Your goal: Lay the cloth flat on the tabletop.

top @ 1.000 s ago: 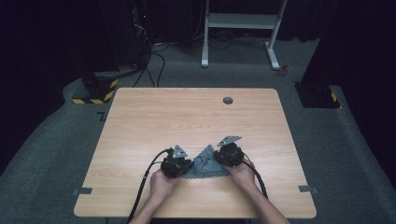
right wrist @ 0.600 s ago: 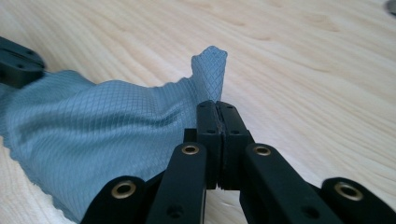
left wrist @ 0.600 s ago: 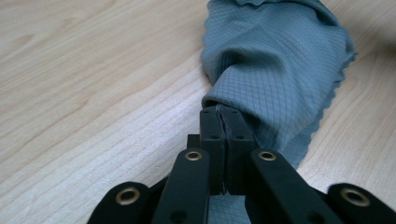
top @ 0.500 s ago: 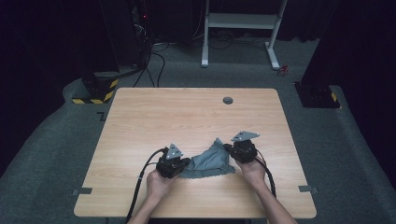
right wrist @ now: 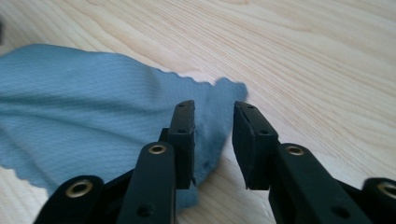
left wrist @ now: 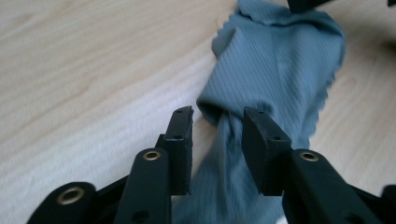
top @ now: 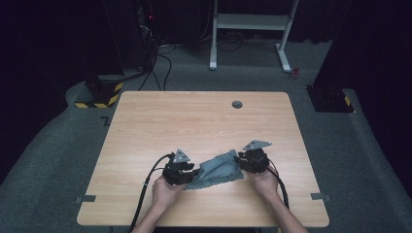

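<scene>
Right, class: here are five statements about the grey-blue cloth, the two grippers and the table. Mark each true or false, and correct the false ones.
1. The cloth lies on the wooden table, between the two grippers. True.
2. The left gripper is clamped shut on the cloth. False: its jaws have just been opening; cloth lies between them, unpinched.
3. The right gripper has its jaws apart over a corner of the cloth. True.
4. The cloth is bright red. False: it is grey-blue.
5. A small round hole sits near the table's far edge. True.
</scene>
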{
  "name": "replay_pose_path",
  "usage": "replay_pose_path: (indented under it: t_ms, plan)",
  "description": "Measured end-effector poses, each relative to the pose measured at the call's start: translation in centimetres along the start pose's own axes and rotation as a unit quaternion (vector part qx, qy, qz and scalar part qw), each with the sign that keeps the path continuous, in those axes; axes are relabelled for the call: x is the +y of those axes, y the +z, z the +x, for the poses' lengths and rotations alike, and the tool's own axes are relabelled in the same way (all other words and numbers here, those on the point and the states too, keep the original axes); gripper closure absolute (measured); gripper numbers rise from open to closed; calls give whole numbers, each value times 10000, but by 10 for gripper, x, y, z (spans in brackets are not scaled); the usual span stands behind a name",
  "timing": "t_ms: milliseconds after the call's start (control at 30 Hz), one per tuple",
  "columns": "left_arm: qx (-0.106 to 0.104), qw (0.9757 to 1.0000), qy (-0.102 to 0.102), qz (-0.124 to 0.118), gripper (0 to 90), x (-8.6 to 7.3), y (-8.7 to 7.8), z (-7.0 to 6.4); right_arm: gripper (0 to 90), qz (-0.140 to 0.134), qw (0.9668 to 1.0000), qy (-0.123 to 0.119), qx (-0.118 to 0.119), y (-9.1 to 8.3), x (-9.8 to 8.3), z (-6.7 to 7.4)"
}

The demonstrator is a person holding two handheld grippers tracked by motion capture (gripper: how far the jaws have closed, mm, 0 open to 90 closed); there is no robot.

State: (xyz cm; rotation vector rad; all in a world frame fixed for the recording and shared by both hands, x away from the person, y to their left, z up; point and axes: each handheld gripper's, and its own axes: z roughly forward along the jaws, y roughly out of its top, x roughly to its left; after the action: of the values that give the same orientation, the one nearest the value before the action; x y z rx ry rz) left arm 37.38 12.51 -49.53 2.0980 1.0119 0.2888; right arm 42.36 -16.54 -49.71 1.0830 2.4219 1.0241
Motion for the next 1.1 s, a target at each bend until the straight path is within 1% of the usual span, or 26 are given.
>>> replay_pose_path:
  t_ms: [33,100,167,200,267,300,333,400,467,533,567,600,633,667,700,733,767,800,867,900,933,967,1000,1067,1100]
  plan:
    - [29,10000,54,13,625,3,2,0,685,14,10000,-50,1,0,2,2]
    - [5,10000,72,24,621,9,8,-3,682,88,9998,-155,-22,4,3,5]
    - [1,9998,187,86,630,13,14,-6,685,189,9996,-197,-50,8,3,8]
    - [-31,9997,189,120,644,15,17,-8,689,232,9994,-227,-69,10,3,8]
    - [-39,9995,256,164,698,19,22,-8,695,386,9988,-284,-125,15,1,10]
    - [-72,9994,269,228,732,22,25,-8,701,479,9982,-326,-166,18,0,10]
    - [-85,9993,261,245,775,23,27,-8,705,419,9984,-332,-161,18,-1,10]
    - [-119,9988,362,313,846,27,29,-9,722,419,9985,-319,-159,18,-1,9]
    - [-46,9986,468,261,871,31,27,-11,735,390,9986,-330,-161,18,-2,8]
    - [21,9986,510,121,877,36,22,-12,743,378,9987,-294,-156,18,-2,8]
    - [97,9984,561,39,877,39,19,-13,745,362,9988,-295,-155,18,-2,7]
    - [129,9980,623,-51,878,42,14,-16,746,355,9988,-296,-156,18,-3,7]
    - [108,9973,714,-139,877,45,8,-20,748,357,9988,-299,-156,18,-3,7]
    - [62,9967,780,-225,877,45,5,-24,757,353,9988,-288,-165,18,-3,7]
    - [-26,9961,846,-245,877,45,2,-27,761,341,9988,-298,-174,18,-3,7]
    - [-229,9955,890,-234,876,43,1,-32,765,331,9988,-306,-174,18,-3,7]
    - [-447,9948,900,-169,876,39,3,-36,771,321,9988,-312,-172,18,-4,6]
    - [-601,9936,960,23,876,32,8,-42,776,314,9989,-303,-171,18,-4,6]
    - [-627,9903,1183,358,875,19,18,-51,817,330,9990,-258,-182,17,-4,6]
    - [-643,9895,1224,413,873,16,20,-52,849,324,9990,-252,-168,17,-4,4]
    - [-669,9898,1187,424,870,12,22,-53,867,336,9990,-245,-153,16,-5,4]
    - [-673,9905,1143,366,864,11,22,-52,881,312,9991,-250,-142,16,-5,3]
    - [-682,9918,1040,285,836,11,20,-51,886,304,9991,-255,-162,15,-6,3]
    - [-557,9940,934,107,743,13,14,-46,889,285,9990,-287,-202,13,-8,3]
    - [-440,9951,882,20,723,15,10,-42,890,282,9990,-258,-215,13,-9,2]
